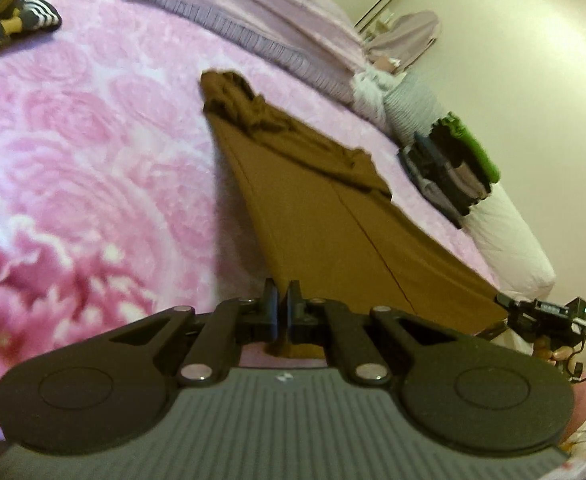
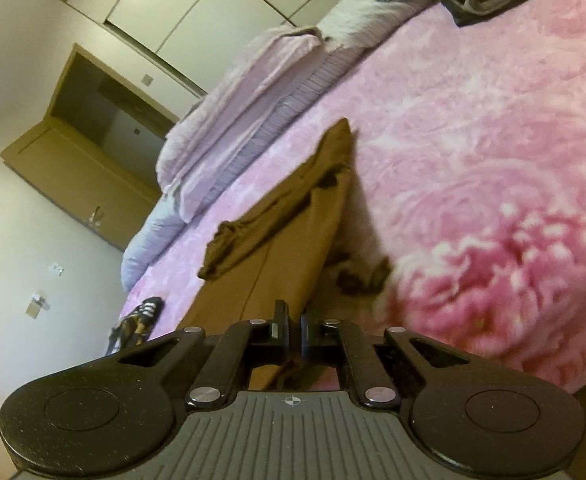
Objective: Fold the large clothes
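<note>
A long brown garment (image 1: 325, 216) lies stretched over the pink floral bedspread (image 1: 93, 128), its far end bunched and wrinkled. My left gripper (image 1: 282, 294) is shut on the near left corner of the cloth, which is lifted off the bed. At the far right of the left wrist view, the right gripper (image 1: 505, 304) pinches the other near corner. In the right wrist view the same brown garment (image 2: 285, 248) runs away from my right gripper (image 2: 292, 320), which is shut on its hem. A fold of the cloth hangs below the jaws.
A pile of folded clothes (image 1: 449, 168) with a green piece on top sits at the bed's right edge. Lilac pillows and a blanket (image 1: 261, 12) line the head of the bed. Dark striped clothing (image 1: 13, 16) lies at the far left. A wooden door (image 2: 73, 160) stands open beyond the bed.
</note>
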### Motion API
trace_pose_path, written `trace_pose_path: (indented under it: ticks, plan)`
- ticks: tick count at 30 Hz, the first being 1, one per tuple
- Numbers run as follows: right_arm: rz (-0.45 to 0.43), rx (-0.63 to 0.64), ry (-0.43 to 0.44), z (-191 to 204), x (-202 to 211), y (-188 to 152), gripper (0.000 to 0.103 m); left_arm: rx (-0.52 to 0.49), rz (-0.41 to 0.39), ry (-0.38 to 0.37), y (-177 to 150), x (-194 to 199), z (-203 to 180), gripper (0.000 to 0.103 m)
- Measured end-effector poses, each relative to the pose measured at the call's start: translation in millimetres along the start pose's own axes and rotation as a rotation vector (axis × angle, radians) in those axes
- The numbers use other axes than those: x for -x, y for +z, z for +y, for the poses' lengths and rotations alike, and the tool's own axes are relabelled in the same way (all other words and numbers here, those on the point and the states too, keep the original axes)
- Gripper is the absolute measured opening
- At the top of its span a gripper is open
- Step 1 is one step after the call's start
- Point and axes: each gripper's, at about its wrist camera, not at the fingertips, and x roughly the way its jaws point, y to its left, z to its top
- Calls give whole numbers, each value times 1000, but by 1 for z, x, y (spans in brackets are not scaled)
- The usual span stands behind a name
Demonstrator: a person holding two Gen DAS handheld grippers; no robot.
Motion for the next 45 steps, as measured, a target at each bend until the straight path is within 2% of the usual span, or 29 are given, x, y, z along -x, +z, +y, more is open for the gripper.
trace_pose_path:
  ticks: [4,8,12,17,22,28,30,31,32,33,36,39,41,45]
  plan:
    - [-14,1,9,17,36,-37,1,35,-32,-22,-32,43,-2,1]
    - [-8,-55,-7,20,70,-79,1,102,-21,-46,-64,73,-1,1]
    - [20,-95,-30,23,77,-93,2,134,-22,-57,-65,79,1,1]
    - [-12,-45,12,37,63,-49,2,146,-73,-96,-24,67,-1,1]
    - [-3,5,8,53,10,36,2,201,-99,-111,50,23,4,1]
    - [35,-65,-98,31,-98,128,2,296,-75,-18,143,-70,24,2]
    - [32,-122,-137,16,-138,152,4,325,-69,28,164,-104,35,6]
    - [43,-136,-159,7,-157,162,7,328,-78,81,173,-119,40,8]
    - [56,-150,-213,-1,-175,169,26,337,-83,133,179,-131,45,13]
    - [63,-153,-250,-7,-185,173,48,338,-75,148,183,-141,49,14]
    - [39,-90,-233,-19,-191,168,51,306,-49,166,184,-152,58,15]
    - [29,6,-230,-27,-185,158,51,131,-31,182,176,-149,52,23]
    - [30,63,-244,-36,-184,151,51,61,-24,181,172,-151,48,24]
    - [30,105,-237,-36,-190,144,51,25,-26,157,172,-163,46,30]
